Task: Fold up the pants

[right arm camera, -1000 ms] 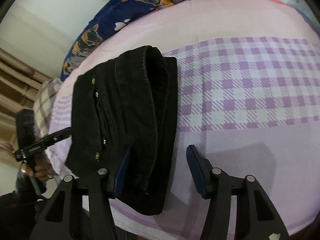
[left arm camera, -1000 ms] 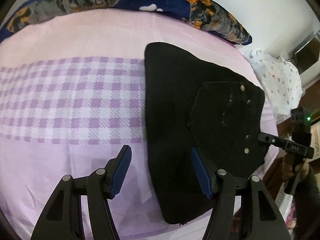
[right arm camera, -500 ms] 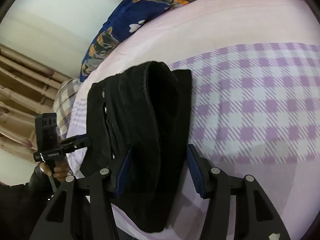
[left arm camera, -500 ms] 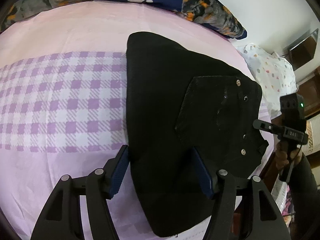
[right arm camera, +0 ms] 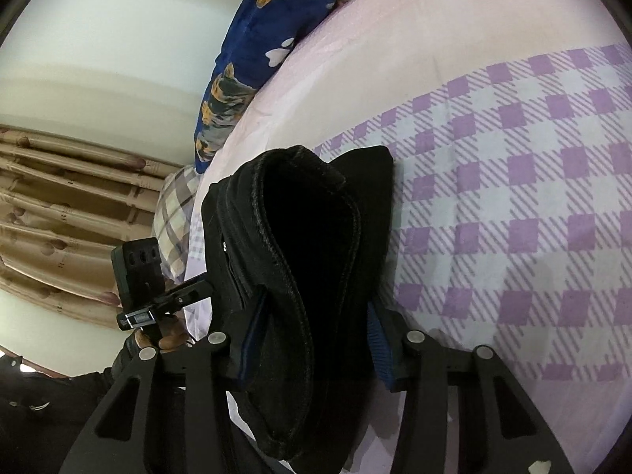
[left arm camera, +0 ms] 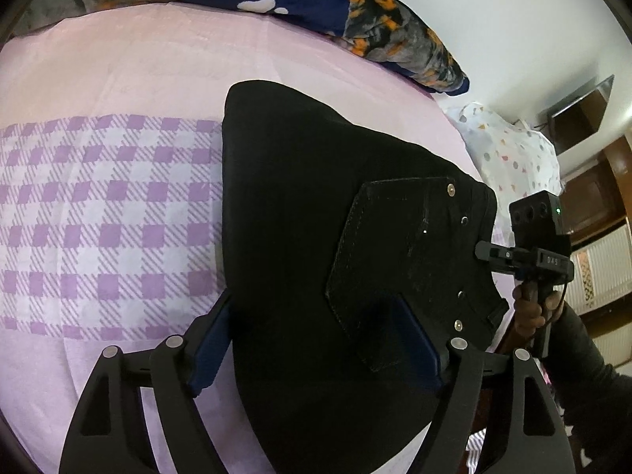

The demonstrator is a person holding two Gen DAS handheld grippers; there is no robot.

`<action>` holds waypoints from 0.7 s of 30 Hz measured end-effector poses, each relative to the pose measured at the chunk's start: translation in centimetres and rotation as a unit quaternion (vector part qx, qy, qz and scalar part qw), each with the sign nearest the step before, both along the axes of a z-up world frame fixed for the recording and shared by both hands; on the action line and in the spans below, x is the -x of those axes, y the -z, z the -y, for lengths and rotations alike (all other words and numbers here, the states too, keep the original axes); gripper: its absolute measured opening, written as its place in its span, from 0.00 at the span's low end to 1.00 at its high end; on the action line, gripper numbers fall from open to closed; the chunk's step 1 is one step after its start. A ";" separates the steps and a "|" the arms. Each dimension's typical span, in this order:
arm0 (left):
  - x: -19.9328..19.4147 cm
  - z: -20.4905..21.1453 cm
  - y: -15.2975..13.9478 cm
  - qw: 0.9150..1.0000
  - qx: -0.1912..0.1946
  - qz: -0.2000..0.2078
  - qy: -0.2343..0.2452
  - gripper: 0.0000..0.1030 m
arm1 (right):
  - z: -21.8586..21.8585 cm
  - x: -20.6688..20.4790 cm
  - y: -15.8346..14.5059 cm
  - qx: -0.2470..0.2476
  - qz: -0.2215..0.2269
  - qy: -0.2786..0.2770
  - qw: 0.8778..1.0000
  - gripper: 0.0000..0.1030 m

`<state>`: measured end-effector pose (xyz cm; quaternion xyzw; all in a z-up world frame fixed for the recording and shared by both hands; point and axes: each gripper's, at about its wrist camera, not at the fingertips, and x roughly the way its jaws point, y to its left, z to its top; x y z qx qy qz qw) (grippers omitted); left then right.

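Pants [left arm camera: 316,237], black, are lying already folded into a compact bundle on a bed sheet [left arm camera: 98,237] of pink and purple check. Back pocket [left arm camera: 403,268] with rivets is facing up in the left wrist view; in the right wrist view the waistband opening [right arm camera: 308,237] is gaping toward the camera, several layers stacked.

Progress, as judged: the main folds are looking done, and what is remaining seems to be a last fold or a lift and tidy of the bundle.

Orientation: the long axis is running from the near bed edge toward the pillow [left arm camera: 355,12]; the waistband end is pointing to the person's right, the folded edge to the left.

Left gripper [left arm camera: 316,339]: spread wide, jaws straddling the near end of the bundle, one blue pad on the sheet side, one over the pocket; not yet pinching.

Right gripper [right arm camera: 312,339]: also spread, jaws sitting on either side of the stacked waistband layers, appearing to be touching the cloth but not squeezed shut.

Surroundings: a dark blue patterned pillow is lying along the far edge of the bed, and a curtain [right arm camera: 59,205] is hanging beyond.
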<state>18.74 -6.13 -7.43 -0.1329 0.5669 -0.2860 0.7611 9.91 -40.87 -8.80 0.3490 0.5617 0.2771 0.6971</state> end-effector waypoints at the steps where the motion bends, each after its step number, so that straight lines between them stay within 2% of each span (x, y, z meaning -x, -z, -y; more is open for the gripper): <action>1: 0.1 0.1 0.0 1.000 -0.009 0.002 -0.002 0.68 | -0.2 -0.1 0.0 0.002 0.001 0.000 1.000 0.42; 3: 0.6 -0.1 -0.1 1.000 -0.029 0.008 -0.005 0.53 | -0.3 0.0 -0.1 0.003 0.001 0.002 1.000 0.42; 6: 0.8 -0.7 0.0 0.999 -0.033 0.006 -0.017 0.43 | -0.4 -0.2 -0.1 0.002 -0.005 0.005 1.000 0.42; 8: 1.1 -0.7 -0.1 0.999 -0.041 0.009 -0.021 0.40 | -0.3 -0.3 0.0 0.004 -0.012 0.012 1.000 0.42; 11: 1.4 -0.2 -0.3 0.998 -0.062 0.024 -0.017 0.39 | -0.5 -0.4 -0.1 0.015 -0.011 0.014 1.000 0.41; 21: 1.3 0.1 -0.3 0.997 -0.070 0.029 -0.021 0.39 | -1.5 -0.7 -0.5 0.049 -0.007 0.009 0.999 0.40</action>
